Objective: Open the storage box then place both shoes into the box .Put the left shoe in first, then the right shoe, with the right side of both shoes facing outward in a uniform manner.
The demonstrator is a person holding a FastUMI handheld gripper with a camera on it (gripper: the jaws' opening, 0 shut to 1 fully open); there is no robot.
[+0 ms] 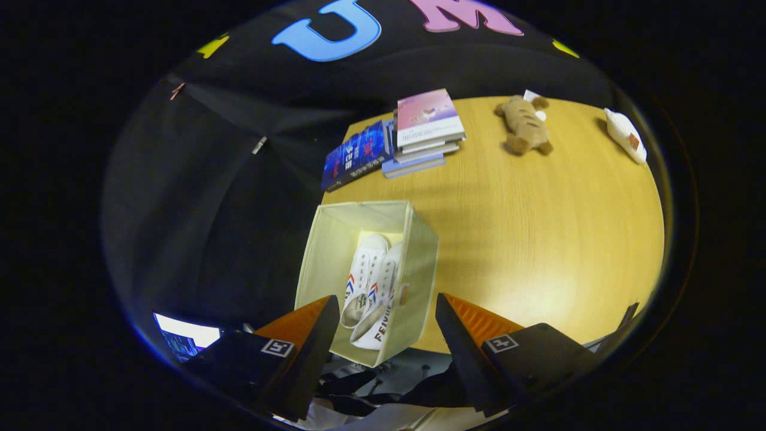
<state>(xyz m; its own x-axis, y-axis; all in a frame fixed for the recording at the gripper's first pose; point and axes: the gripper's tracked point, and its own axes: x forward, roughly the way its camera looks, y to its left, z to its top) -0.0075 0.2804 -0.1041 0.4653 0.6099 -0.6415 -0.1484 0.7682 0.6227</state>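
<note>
A cream fabric storage box (pixel 326 251) stands open at the near left corner of the wooden table (pixel 538 239). Two white canvas shoes lie inside it side by side, toes pointing away: the left one (pixel 362 275) and the right one (pixel 383 302), both showing red and blue stripes on their sides. My gripper (pixel 386 326) hovers above the box's near end, open, with nothing between its fingers. The shoes' heels sit between and just ahead of the fingertips.
A stack of books (pixel 426 129) and a blue book (pixel 356 157) lie at the table's far left edge. A brown plush toy (pixel 525 127) rests at the back, a white packet (pixel 625 134) at the far right. The box overhangs the table's near edge.
</note>
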